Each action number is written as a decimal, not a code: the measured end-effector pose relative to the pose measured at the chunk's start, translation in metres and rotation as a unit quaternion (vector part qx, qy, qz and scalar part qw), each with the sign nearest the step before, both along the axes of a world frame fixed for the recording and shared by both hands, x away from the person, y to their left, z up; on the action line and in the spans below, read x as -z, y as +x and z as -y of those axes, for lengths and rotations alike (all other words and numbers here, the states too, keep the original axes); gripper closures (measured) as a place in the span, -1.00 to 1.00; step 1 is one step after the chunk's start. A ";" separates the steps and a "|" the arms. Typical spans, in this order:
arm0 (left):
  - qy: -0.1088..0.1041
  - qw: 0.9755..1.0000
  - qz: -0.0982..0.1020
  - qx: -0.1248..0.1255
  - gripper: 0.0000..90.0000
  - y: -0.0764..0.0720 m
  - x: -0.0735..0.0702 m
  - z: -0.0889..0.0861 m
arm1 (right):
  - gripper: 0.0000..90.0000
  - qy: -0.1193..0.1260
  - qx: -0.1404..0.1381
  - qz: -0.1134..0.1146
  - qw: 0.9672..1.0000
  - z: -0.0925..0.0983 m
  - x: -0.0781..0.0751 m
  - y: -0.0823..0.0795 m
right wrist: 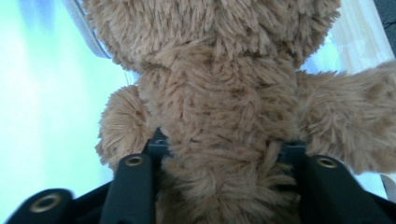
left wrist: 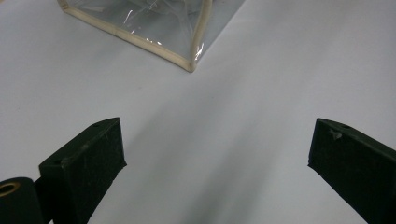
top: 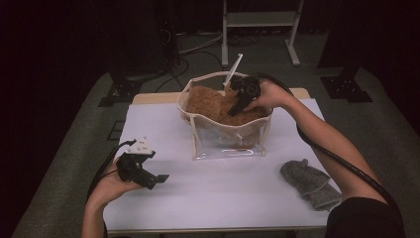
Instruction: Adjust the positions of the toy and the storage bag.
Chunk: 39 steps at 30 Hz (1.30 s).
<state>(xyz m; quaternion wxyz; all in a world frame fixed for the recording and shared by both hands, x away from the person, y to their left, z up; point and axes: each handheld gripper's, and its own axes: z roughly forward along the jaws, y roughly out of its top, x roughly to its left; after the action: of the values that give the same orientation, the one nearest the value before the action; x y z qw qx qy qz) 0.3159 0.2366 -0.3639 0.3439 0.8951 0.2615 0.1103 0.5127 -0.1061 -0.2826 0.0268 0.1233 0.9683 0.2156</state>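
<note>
Clearly fluffy tan plush bear (shaggy fur) fills clear bag

A grey knitted cloth lies on the white table, near the table's right front corner.

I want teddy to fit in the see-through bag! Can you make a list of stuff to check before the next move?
1. Teddy sits between the right gripper jaws: ok.
2. Teddy is over the open bag: ok.
3. Teddy is all the way inside: not ok, its top bulges above the rim.
4. Bag stands upright: ok.
5. Left gripper is open and holds nothing: ok.
6. Grey sock lies away from the bag: ok.
</note>
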 end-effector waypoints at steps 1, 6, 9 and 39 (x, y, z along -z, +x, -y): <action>-0.001 1.000 0.001 0.000 -0.94 0.000 0.000 0.000 | 0.13 0.000 -0.001 0.004 1.000 0.000 0.000 0.000; 0.000 1.000 0.001 0.002 -0.94 0.000 0.000 0.002 | -0.11 0.003 -0.003 0.011 1.000 -0.002 -0.003 -0.002; -0.001 1.000 0.001 0.004 -0.94 0.000 -0.001 0.002 | -0.23 0.007 -0.005 0.017 1.000 -0.002 -0.004 -0.004; -0.003 1.000 0.004 0.002 -0.94 -0.003 -0.002 -0.001 | 0.52 -0.027 -0.019 0.014 0.999 -0.017 0.015 0.001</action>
<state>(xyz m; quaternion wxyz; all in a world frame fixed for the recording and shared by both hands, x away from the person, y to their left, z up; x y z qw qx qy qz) 0.3134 0.2380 -0.3617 0.3480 0.8941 0.2587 0.1121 0.5140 -0.0894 -0.2973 0.0394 0.1017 0.9753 0.1920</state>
